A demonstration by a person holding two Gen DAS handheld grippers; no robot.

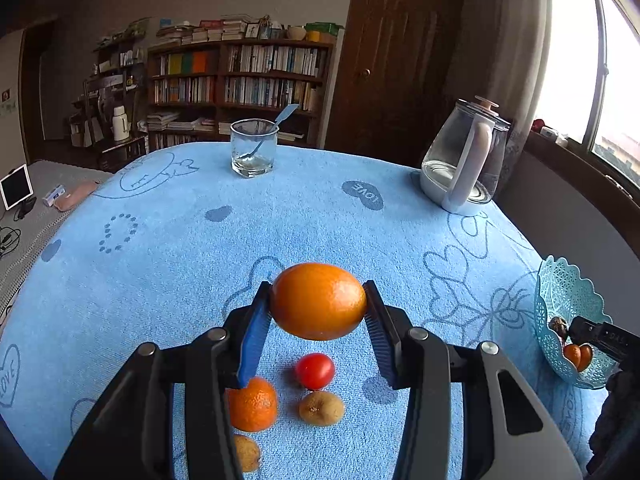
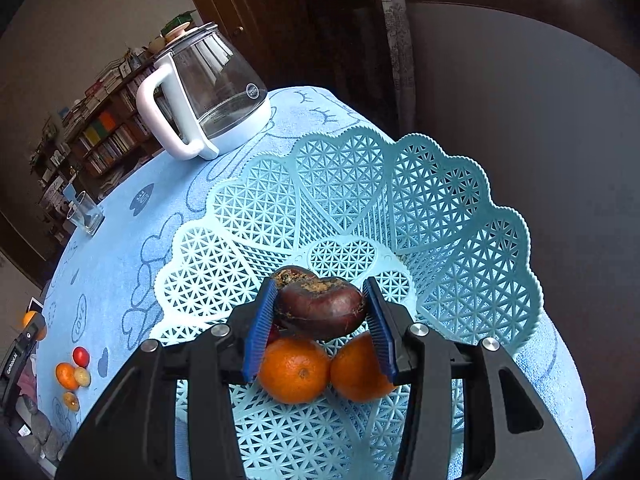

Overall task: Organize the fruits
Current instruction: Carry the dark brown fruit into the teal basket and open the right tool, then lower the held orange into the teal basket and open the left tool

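**Meanwhile, both tongs are carrying fruit toward the basket**

Meanwhile, the left gripper [image 1: 318, 304] is pinching a large orange [image 1: 319, 300] at frame centre, lifted clear of the blue tablecloth [image 1: 160, 264], seemingly so it can travel to the basket [image 1: 560, 292] at the right edge. Below it, a tomato [image 1: 315, 370], a mandarin [image 1: 253, 404] and a brownish fruit [image 1: 321, 408] are waiting. The right gripper [image 2: 320, 312] is closing on a dark purple fruit [image 2: 322, 312] over two oranges [image 2: 294, 368] inside the basket. "LOVE" is showing on the cloth; the kettle [image 2: 212, 92] label is unreadable.

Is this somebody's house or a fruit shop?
Most likely a home, perhaps a living room or study: a full bookshelf, a wooden door, and a table with a blue cloth, kettle and glass.
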